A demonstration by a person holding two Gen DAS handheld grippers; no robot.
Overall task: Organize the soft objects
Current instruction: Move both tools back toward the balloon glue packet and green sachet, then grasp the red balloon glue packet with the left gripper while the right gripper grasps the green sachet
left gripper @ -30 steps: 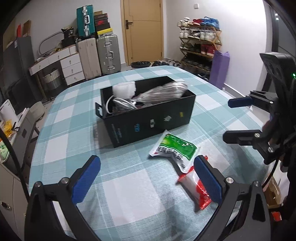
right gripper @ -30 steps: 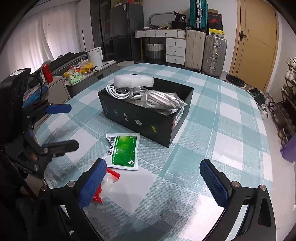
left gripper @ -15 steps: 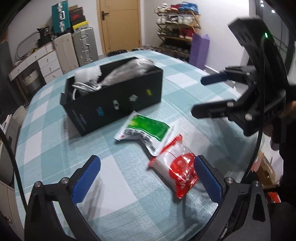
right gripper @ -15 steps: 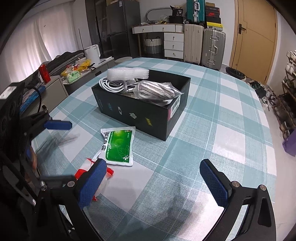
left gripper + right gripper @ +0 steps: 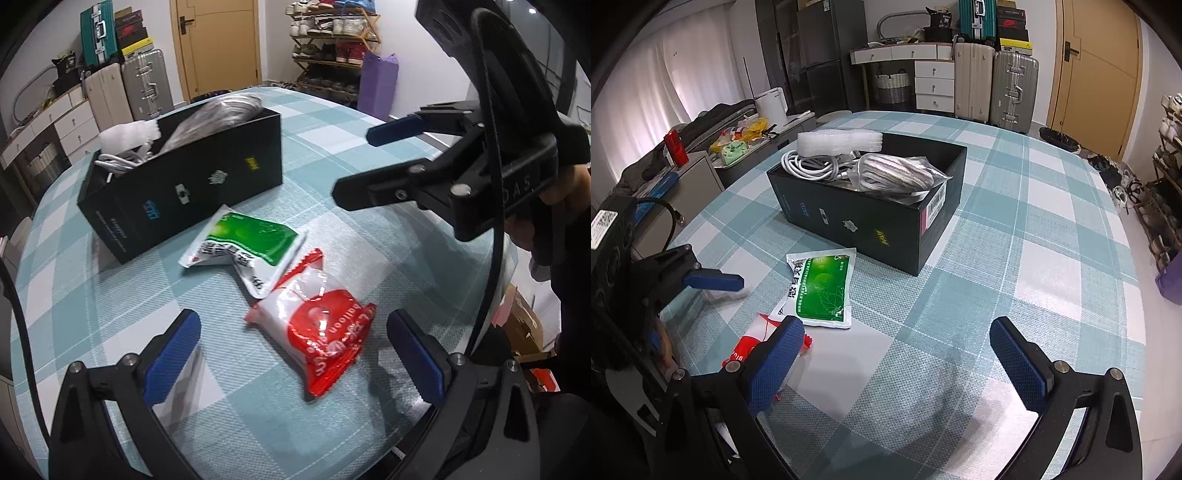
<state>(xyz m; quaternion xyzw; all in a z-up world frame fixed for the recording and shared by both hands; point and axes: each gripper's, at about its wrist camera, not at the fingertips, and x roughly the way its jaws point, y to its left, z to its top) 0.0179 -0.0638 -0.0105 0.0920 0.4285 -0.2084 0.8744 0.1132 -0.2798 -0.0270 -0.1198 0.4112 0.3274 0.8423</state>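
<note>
While cables and bubble wrap are already packed in the black box (image 5: 871, 218), a green packet (image 5: 251, 243) and red packet (image 5: 325, 336) are left on the table, framed by the wide, empty left gripper (image 5: 295, 354); the right gripper (image 5: 897, 362) is held wide too

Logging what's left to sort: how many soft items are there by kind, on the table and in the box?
Packets on table: 2, green packet and red balloon packet
Cable bundles in black box: 2, white and bagged
Bubble wrap: 1
Total: 5

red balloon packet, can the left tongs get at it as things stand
Probably yes. The red balloon packet lies flat on the tablecloth just ahead of the open left tongs, roughly between the fingers. Nothing covers it; only the green packet touches its far end.
</note>
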